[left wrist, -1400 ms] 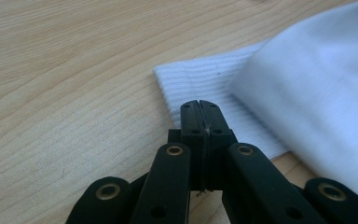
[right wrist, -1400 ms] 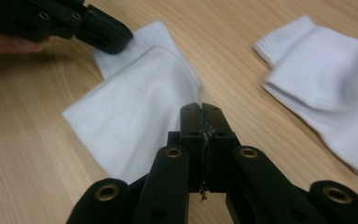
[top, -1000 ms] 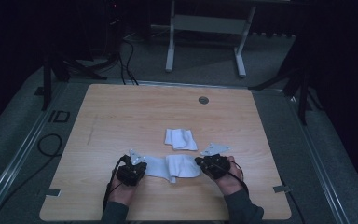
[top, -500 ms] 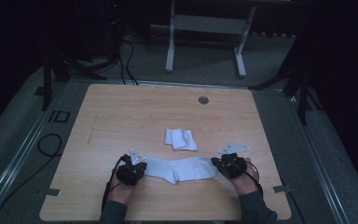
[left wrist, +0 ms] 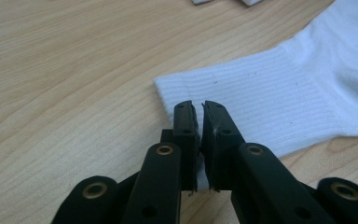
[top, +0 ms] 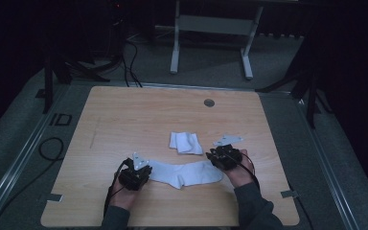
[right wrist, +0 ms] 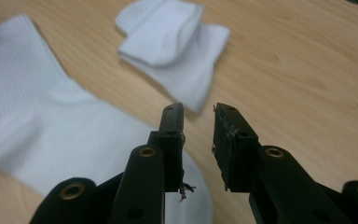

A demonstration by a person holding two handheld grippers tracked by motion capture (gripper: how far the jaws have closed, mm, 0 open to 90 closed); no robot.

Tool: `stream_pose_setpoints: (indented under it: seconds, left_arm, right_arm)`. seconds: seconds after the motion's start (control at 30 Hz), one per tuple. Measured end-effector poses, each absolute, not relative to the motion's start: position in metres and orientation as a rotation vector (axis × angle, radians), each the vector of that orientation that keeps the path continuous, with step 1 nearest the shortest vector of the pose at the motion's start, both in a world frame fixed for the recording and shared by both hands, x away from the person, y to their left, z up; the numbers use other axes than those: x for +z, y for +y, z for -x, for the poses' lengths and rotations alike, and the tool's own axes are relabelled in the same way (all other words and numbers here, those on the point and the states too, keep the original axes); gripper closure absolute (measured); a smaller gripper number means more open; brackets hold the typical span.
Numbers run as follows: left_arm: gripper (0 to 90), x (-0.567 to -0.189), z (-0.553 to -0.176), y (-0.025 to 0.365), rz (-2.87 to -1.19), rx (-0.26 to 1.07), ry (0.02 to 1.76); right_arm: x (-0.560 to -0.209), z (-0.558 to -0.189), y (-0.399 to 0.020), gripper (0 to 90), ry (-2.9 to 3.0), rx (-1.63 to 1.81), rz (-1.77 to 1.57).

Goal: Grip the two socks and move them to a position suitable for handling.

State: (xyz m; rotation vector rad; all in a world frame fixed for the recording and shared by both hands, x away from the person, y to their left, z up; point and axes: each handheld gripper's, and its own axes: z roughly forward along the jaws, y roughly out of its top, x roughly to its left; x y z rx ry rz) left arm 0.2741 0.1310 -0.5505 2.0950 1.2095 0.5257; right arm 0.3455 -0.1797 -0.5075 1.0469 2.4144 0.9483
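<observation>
Now a white sock [top: 184, 173] lies stretched flat along the near side of the table [top: 124, 120], cuff toward the left gripper [top: 135, 175] and toe toward the right gripper [top: 224, 157], probably so it can be folded like the other sock [top: 186, 142], which sits folded just behind it. In the left gripper view the jaws stand almost together over the cuff [left wrist: 242, 98], a sliver of white cloth between them; they have just begun to part, so the pinch looks like it is being let go. The right gripper has just been opening: in its own view the jaws stand apart with nothing between them, the toe [right wrist: 186, 196] lying beneath, released.
</observation>
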Motion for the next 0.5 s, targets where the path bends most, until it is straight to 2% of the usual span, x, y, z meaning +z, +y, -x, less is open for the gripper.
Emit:
stream_pose_setpoints:
  seconds: [0.37,0.5]
  left_arm:
    - [81.9,-0.549,-0.275,0.136,-2.078,0.541,1.231]
    - [81.9,-0.549,-0.276,0.137,-2.077,0.540,1.233]
  right_arm:
    - [-0.516,-0.386,-0.142,72.6,2.433,0.930,-1.072]
    - [-0.519,-0.395,-0.130,69.1,2.445,0.923,-1.081]
